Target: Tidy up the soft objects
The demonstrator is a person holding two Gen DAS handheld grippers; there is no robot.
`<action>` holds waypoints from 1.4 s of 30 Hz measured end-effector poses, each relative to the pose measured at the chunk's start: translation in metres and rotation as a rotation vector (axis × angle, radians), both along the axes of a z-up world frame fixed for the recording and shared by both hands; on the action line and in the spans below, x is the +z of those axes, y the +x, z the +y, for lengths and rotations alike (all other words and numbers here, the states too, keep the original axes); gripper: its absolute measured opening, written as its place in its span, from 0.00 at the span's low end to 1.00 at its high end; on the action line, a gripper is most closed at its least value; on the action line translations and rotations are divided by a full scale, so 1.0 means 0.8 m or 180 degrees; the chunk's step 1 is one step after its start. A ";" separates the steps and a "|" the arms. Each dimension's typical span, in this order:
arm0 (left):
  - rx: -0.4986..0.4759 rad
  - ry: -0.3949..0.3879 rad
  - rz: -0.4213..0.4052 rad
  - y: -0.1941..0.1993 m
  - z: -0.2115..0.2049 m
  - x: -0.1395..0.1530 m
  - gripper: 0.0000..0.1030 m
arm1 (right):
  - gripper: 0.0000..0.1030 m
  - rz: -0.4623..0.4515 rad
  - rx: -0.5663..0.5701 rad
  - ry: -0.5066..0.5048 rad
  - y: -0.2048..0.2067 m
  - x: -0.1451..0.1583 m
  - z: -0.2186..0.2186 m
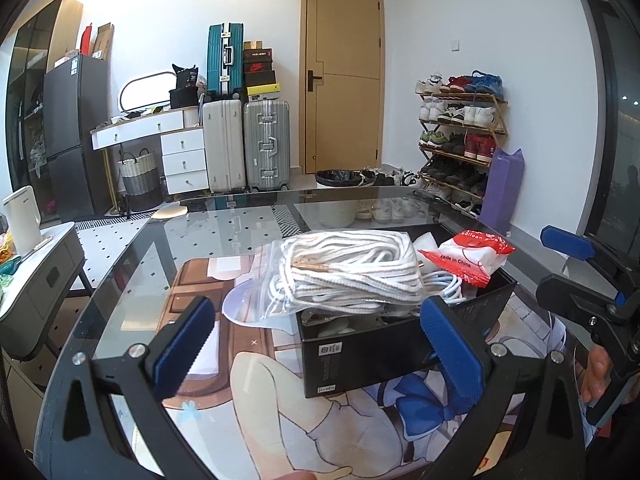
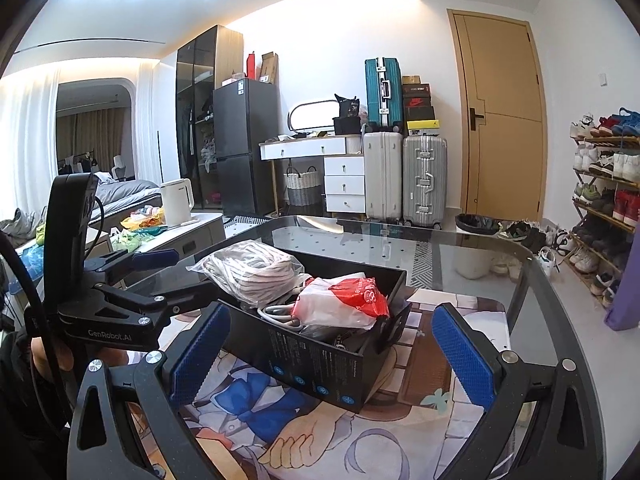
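Note:
A black cardboard box [image 1: 360, 356] [image 2: 320, 364] stands on the printed mat on the glass table. On top of it lies a clear bag of white rope [image 1: 352, 272] [image 2: 252, 272], a red-and-white packet [image 1: 472, 254] [image 2: 344, 300] and a white cable [image 1: 444, 284] [image 2: 280, 312]. My left gripper [image 1: 320, 344] is open and empty, just in front of the box. My right gripper [image 2: 332, 352] is open and empty, its fingers on either side of the box's near corner. Each gripper shows in the other's view: the right one [image 1: 576, 276], the left one [image 2: 160, 276].
The glass table [image 1: 160, 248] [image 2: 480, 256] carries an anime-print mat [image 1: 280, 400] [image 2: 280, 432]. Beyond it are suitcases [image 1: 244, 144], a white dresser [image 1: 180, 152], a bin [image 1: 338, 180] and a shoe rack [image 1: 460, 136]. A side table with a white kettle [image 1: 22, 220] stands left.

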State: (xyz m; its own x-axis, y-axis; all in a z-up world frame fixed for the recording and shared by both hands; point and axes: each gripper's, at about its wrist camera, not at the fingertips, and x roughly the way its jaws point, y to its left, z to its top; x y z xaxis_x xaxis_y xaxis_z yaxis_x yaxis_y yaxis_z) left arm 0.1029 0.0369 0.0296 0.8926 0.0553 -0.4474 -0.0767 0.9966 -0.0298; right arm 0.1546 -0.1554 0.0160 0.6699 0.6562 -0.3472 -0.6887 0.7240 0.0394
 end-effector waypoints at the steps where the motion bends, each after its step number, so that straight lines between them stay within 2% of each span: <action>1: -0.0002 0.0002 -0.0004 0.000 0.000 0.000 1.00 | 0.99 0.0000 0.0002 -0.0003 0.000 0.000 0.000; 42: 0.0001 -0.0032 0.0005 0.000 0.002 -0.003 1.00 | 0.99 -0.0003 0.0004 -0.0017 -0.001 0.001 -0.001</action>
